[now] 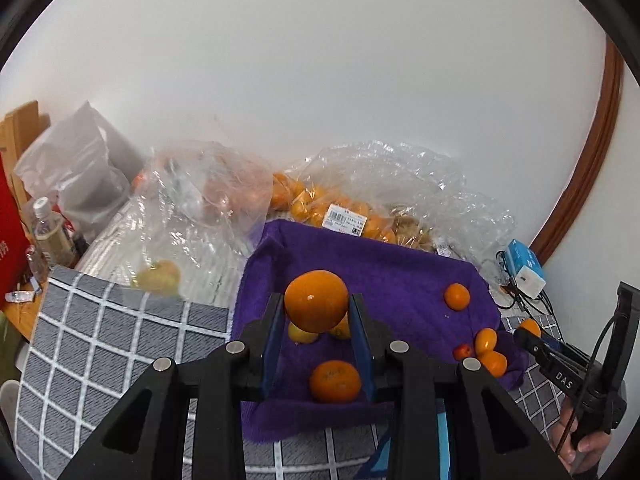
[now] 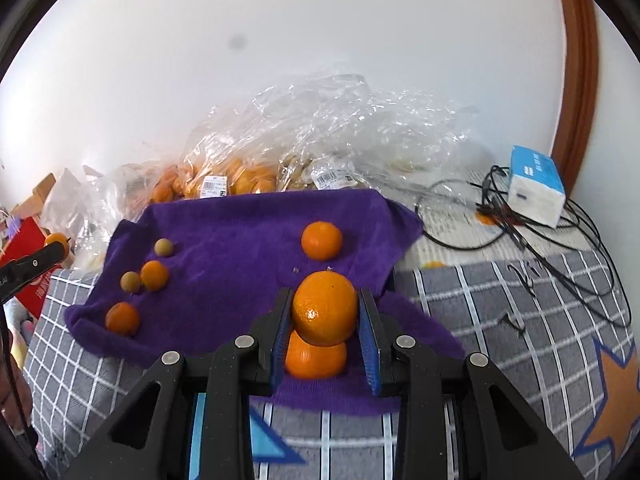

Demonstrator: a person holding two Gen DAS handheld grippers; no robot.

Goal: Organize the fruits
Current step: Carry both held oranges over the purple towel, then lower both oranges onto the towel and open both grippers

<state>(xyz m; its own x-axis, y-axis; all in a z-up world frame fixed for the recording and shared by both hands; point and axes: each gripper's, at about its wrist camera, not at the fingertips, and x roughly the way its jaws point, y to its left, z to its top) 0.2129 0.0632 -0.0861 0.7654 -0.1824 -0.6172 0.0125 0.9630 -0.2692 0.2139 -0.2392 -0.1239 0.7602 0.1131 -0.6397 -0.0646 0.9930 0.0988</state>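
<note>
A purple towel (image 1: 392, 276) (image 2: 240, 236) lies on a grey checked cloth. My left gripper (image 1: 317, 306) is shut on an orange (image 1: 316, 300) and holds it above the towel's left part, over several small fruits (image 1: 335, 381). My right gripper (image 2: 325, 308) is shut on another orange (image 2: 324, 308), above an orange (image 2: 316, 356) at the towel's near right edge. In the left wrist view the right gripper (image 1: 530, 334) appears at the right with its orange. Loose oranges (image 2: 322, 240) and small fruits (image 2: 154, 275) lie on the towel.
Clear plastic bags of oranges (image 1: 332, 208) (image 2: 224, 180) lie behind the towel against the white wall. A blue-white box (image 2: 536, 186) with black cables (image 2: 560, 248) sits at the right. Bottles (image 1: 48, 228) and a red box (image 1: 8, 232) stand at the far left.
</note>
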